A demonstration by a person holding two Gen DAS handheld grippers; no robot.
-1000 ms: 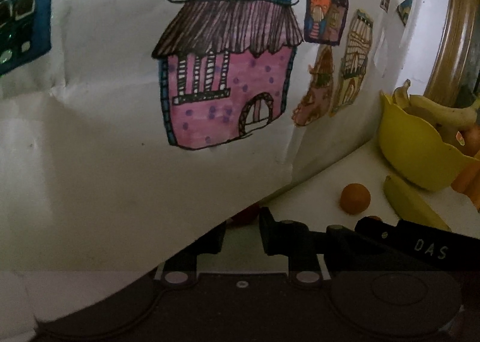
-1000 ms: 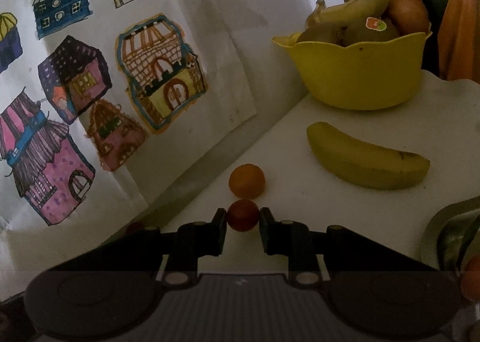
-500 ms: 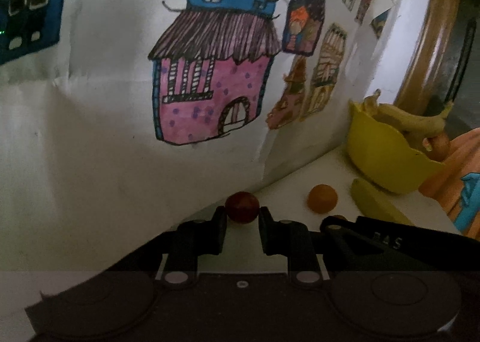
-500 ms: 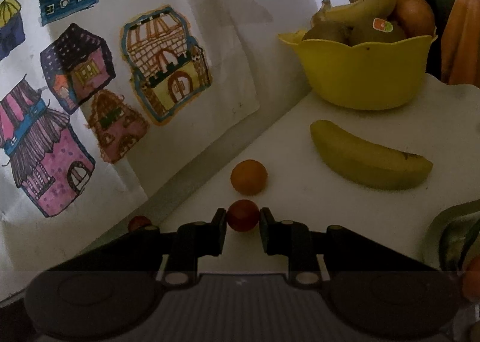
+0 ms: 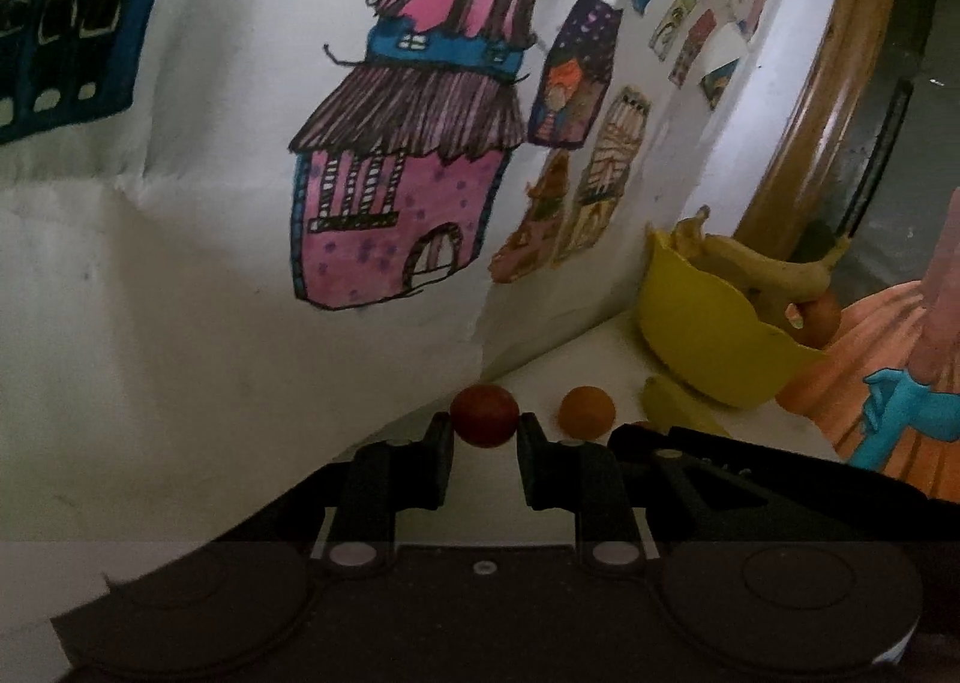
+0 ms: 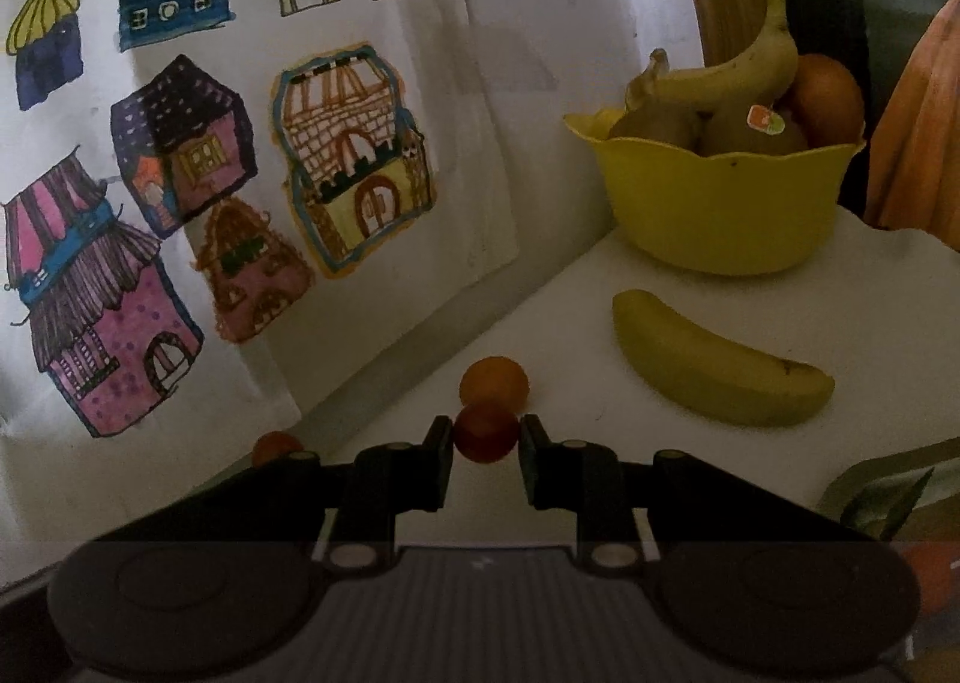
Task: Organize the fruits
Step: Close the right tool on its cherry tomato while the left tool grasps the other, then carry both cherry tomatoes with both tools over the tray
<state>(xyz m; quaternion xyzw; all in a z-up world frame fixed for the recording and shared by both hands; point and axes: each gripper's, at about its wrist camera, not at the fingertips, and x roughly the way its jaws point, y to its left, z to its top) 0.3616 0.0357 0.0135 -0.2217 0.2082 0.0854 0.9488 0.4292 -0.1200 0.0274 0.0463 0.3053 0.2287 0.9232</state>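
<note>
Left wrist view: the left claw (image 5: 485,431) has swung onto a small round dark-red fruit (image 5: 485,415) and pinches it; the right claw (image 6: 485,436) pinches another dark-red fruit (image 6: 485,433), both bound for the yellow plastic bowl (image 6: 720,203), I'd say.

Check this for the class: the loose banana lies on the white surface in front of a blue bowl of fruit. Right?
Not quite. The bowl is yellow, not blue, as the right wrist view shows. The rest holds: the loose banana lies on the white surface in front of it.

So the bowl (image 6: 720,203) sat at the back of the desk (image 6: 870,311), with a banana (image 6: 720,65) and other fruit in it. A second banana (image 6: 720,365) lay just in front, a small fruit (image 6: 495,380) to its left, drawings (image 6: 336,155) along the left.
</note>
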